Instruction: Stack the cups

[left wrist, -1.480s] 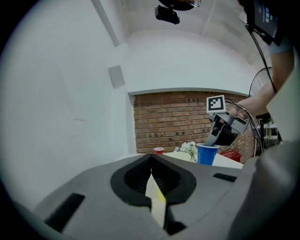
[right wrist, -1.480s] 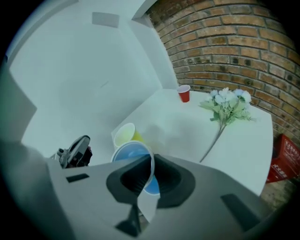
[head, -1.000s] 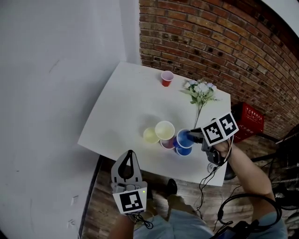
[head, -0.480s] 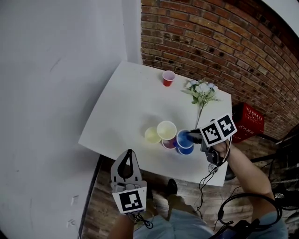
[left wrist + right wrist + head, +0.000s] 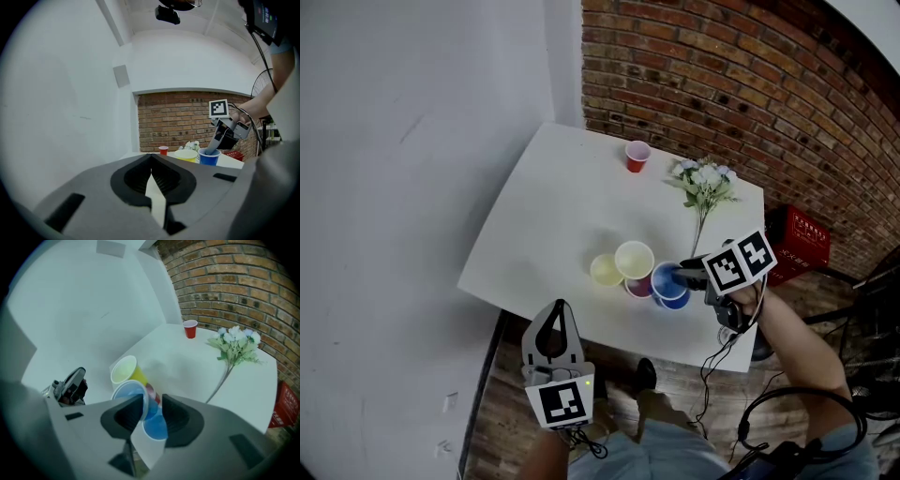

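Note:
A blue cup (image 5: 669, 285) stands on the white table (image 5: 553, 187), against a cream cup (image 5: 634, 261) nested in a pink one, with a yellow cup (image 5: 604, 271) at their left. My right gripper (image 5: 679, 274) reaches down over the blue cup. Its jaws have just been opening. In the right gripper view the blue cup (image 5: 154, 423) has its wall between the parted jaws of my right gripper (image 5: 152, 401), one finger inside the rim. My left gripper (image 5: 560, 309) hangs off the table's near edge, shut and holding nothing. A small red cup (image 5: 636, 156) stands apart at the far side.
A bunch of artificial flowers (image 5: 704, 182) lies at the table's far right, its stem pointing toward the cups. A brick wall (image 5: 750, 84) runs behind the table and a white wall (image 5: 412, 187) along its left. A red crate (image 5: 803, 239) sits on the floor to the right.
The blue cup and my right gripper stay at the same spot beside the cream cup. The left gripper has not moved.

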### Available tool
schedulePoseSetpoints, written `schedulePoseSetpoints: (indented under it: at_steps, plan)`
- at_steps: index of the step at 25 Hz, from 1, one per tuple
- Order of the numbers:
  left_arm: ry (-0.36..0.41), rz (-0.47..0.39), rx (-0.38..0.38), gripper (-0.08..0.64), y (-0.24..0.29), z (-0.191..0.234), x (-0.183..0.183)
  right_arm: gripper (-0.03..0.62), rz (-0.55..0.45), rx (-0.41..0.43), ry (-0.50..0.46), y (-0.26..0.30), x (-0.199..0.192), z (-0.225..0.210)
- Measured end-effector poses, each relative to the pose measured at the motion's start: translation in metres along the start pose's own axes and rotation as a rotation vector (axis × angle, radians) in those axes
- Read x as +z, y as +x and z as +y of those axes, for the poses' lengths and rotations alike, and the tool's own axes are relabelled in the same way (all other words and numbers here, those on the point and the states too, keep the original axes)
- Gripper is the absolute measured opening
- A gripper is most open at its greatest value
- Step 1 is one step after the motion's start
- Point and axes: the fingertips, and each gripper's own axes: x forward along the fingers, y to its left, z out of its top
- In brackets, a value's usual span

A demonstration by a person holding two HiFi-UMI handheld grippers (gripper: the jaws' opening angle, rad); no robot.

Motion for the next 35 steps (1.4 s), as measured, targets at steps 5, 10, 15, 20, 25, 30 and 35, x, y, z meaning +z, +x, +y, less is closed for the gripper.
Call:
schedulePoseSetpoints:
  at_steps: [5,10,15,20,25,30,35]
  plan:
    - [0.002,-0.003,-0.004,0.009,0.001,-0.001,0.001,0.152,-0.021,0.000,0.001,-0.003,0.003,-0.001]
    - [0.003,-0.002,-0.006,0.009,0.002,-0.001,0.000,0.163,-0.036,-0.006,0.011,-0.007,0.004,-0.005]
    - [-0.002,-0.006,-0.010,0.009,0.003,-0.002,0.002,0.166,-0.068,-0.017,0.025,-0.017,0.007,-0.010]
    - [0.006,-0.009,-0.027,0.009,0.008,-0.006,0.006,0.169,-0.075,-0.020,0.022,-0.017,0.005,-0.012]
    - [0.006,-0.007,-0.038,0.009,0.011,-0.008,0.003,0.178,-0.100,-0.025,0.019,-0.016,0.007,-0.013]
    - [0.006,-0.003,-0.043,0.009,0.011,-0.007,0.002,0.196,-0.093,-0.031,-0.002,-0.016,0.007,-0.012]
    - [0.007,-0.007,-0.040,0.009,0.012,-0.004,0.005,0.224,-0.087,-0.041,-0.013,-0.013,0.005,-0.013]
